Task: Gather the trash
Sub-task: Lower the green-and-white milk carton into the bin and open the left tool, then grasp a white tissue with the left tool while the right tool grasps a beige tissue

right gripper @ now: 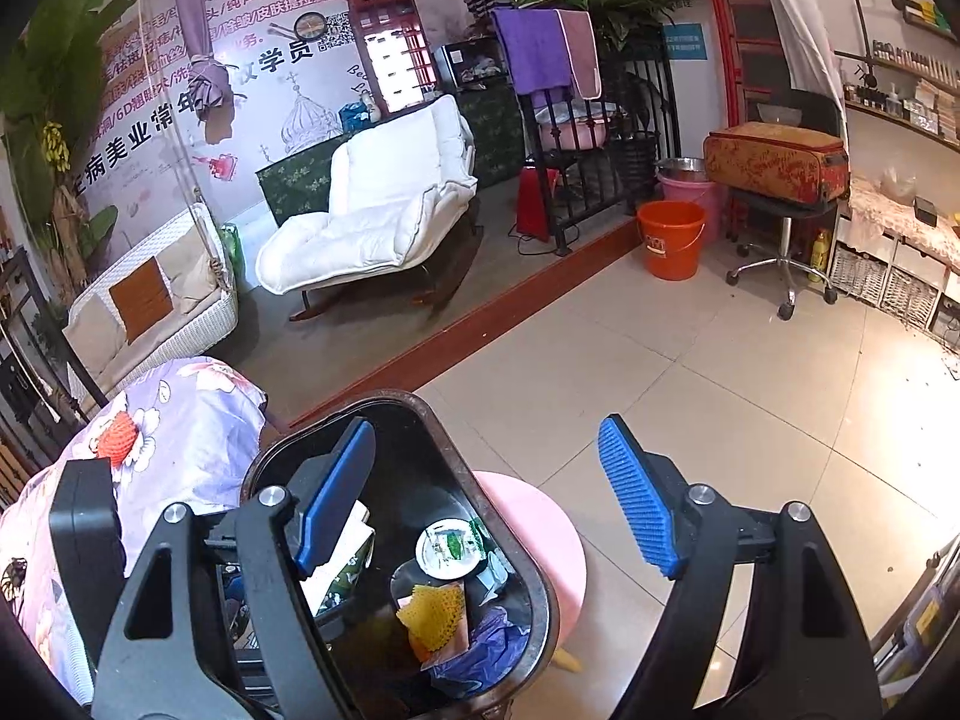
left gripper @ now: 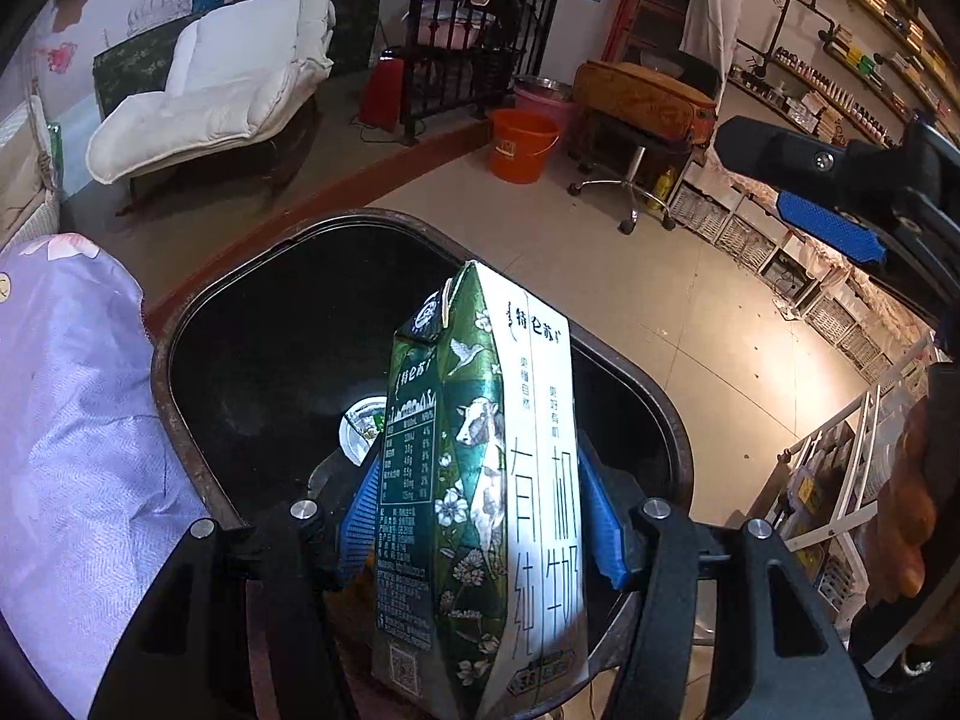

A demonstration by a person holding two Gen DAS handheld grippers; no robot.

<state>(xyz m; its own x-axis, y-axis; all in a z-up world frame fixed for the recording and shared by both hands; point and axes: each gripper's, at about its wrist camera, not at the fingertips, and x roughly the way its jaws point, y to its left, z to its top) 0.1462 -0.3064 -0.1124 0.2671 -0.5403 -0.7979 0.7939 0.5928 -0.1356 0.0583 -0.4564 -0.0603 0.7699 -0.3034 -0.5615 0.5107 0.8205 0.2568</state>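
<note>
Right now the left gripper (left gripper: 480,516) pinches a green-and-white milk carton (left gripper: 480,480) between its blue pads (left gripper: 360,510), one pad pressed on each side. The carton stands upright, its folded top pointing away from the camera, directly above the open mouth of a dark trash bin (left gripper: 180,420). Down inside the bin, to the left of the carton, a round white lid-like piece (left gripper: 360,426) shows against the black interior.

From the right wrist view, the right gripper (right gripper: 486,498) has its fingers spread wide with nothing between them. Its left finger (right gripper: 336,486) overlaps the bin's opening, while the right finger (right gripper: 636,498) hangs over the tiled floor (right gripper: 720,390). The bin (right gripper: 510,540) already holds a round foil-topped cup (right gripper: 447,549), a yellow foam fruit net (right gripper: 432,609), crumpled blue plastic (right gripper: 480,654) and what looks like a flattened carton (right gripper: 342,564), though that part is half hidden behind the finger. A pink stool (right gripper: 552,534) sits just beside the bin on its right, and a lilac floral bedsheet (right gripper: 180,420) lies on its left, with an orange foam net (right gripper: 120,438) resting on it.

Farther back stand a white cushioned rocking chair (right gripper: 372,210) and an orange bucket (right gripper: 669,237).
</note>
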